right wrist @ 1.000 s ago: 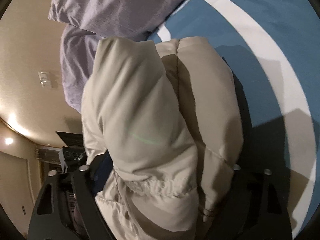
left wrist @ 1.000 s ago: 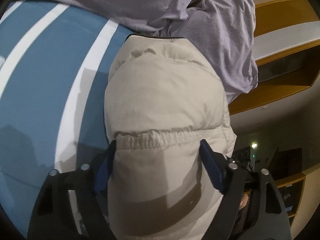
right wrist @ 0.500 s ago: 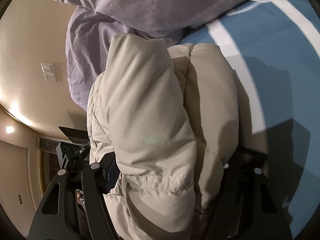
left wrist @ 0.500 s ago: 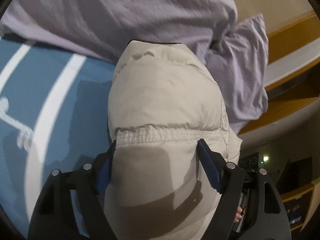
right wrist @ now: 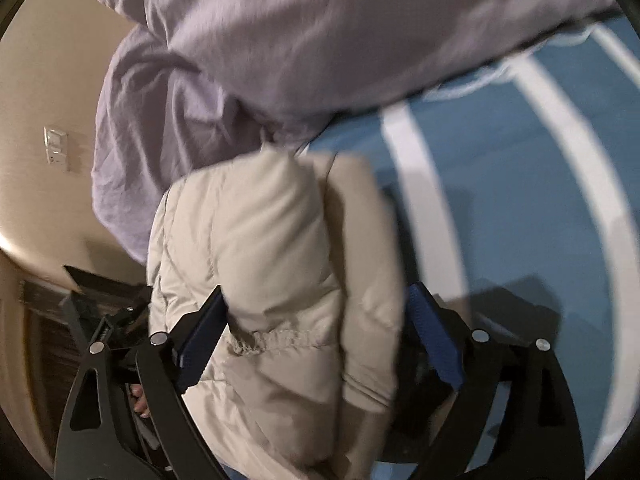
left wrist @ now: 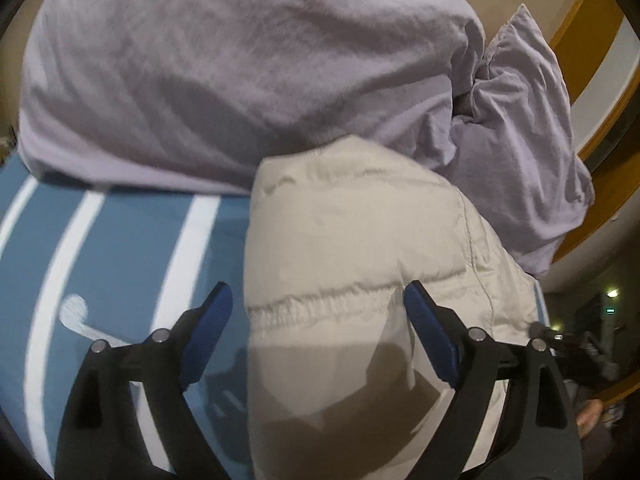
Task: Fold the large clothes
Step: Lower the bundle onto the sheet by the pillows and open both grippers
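Note:
A folded beige padded jacket (left wrist: pixel 360 232) lies on the blue, white-striped bedspread (left wrist: pixel 132 256), its far end against the lilac pillows (left wrist: pixel 248 72). My left gripper (left wrist: pixel 318 300) straddles the jacket's elastic hem. Its jaws are opening, and a gap shows between the left pad (left wrist: pixel 216 312) and the fabric. In the right wrist view the same jacket (right wrist: pixel 260 248) sits between the fingers of my right gripper (right wrist: pixel 318 300), whose jaws are also opening. Its right pad (right wrist: pixel 428 328) stands just off the bundle. The jacket's underside is hidden.
Two lilac pillows (right wrist: pixel 320 32) are piled at the head of the bed. A wooden headboard ledge (left wrist: pixel 596 92) runs at the right. A wall switch (right wrist: pixel 56 148) and dark furniture (right wrist: pixel 92 312) lie beyond the bed's edge. The bedspread (right wrist: pixel 500 184) stretches to the right.
Both pairs of jaws have widened off the jacket they were squeezing. The bundle travelled across the bed to the pillows, which now fill the top of both views.

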Available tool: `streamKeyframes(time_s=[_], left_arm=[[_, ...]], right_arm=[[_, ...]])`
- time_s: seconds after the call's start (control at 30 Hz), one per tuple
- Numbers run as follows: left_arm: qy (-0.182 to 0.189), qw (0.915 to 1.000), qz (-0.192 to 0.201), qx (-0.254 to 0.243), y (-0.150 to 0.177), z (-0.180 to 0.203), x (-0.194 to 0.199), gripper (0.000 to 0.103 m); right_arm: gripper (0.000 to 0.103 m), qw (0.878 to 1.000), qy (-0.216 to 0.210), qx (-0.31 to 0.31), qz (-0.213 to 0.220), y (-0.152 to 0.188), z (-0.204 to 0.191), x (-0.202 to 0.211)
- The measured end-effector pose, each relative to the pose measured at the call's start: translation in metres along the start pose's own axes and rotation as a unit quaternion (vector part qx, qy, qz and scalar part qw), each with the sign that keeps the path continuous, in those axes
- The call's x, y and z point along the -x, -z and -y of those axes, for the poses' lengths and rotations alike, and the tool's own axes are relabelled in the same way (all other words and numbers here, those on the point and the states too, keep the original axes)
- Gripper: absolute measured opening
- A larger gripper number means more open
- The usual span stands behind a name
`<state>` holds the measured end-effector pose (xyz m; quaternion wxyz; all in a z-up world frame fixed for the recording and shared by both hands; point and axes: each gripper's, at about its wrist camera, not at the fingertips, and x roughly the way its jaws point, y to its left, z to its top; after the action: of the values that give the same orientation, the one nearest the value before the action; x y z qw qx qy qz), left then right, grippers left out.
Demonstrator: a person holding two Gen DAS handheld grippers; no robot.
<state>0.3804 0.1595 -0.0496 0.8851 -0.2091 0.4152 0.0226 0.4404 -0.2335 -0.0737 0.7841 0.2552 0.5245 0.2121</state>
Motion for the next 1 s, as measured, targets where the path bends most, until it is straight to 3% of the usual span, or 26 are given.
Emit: streamKeyframes(time_s=[0.23,0.33,0.47,0.6,0.7,1.0], left_arm=[[-0.031,0.9975,0.059,-0.021,-0.013,0.03,0.009,0.089],[-0.052,0.9938,0.087,-0.047,-0.013,0.045,0.009,0.092],[-0.069,0.991,0.084,-0.079,-0.009,0.059,-0.003,0.094],[-0.076,0.9898,0.073,-0.096,-0.001,0.061,-0.014,0.096],[-0.071,0.9895,0.075,-0.101,0.003,0.061,-0.018,0.1],[-0.052,0.9904,0.081,-0.099,0.011,0.056,-0.03,0.101]], right_arm=[[0.091,0.989,0.082,0.074,0.099,-0.02,-0.047,0.013],[0.086,0.977,0.112,0.126,0.132,-0.017,-0.076,0.004],[0.085,0.957,0.143,0.192,0.164,-0.006,-0.108,-0.018],[0.085,0.939,0.169,0.245,0.175,0.009,-0.12,-0.036],[0.085,0.933,0.182,0.258,0.175,0.017,-0.116,-0.047],[0.085,0.933,0.186,0.254,0.173,0.022,-0.104,-0.06]])
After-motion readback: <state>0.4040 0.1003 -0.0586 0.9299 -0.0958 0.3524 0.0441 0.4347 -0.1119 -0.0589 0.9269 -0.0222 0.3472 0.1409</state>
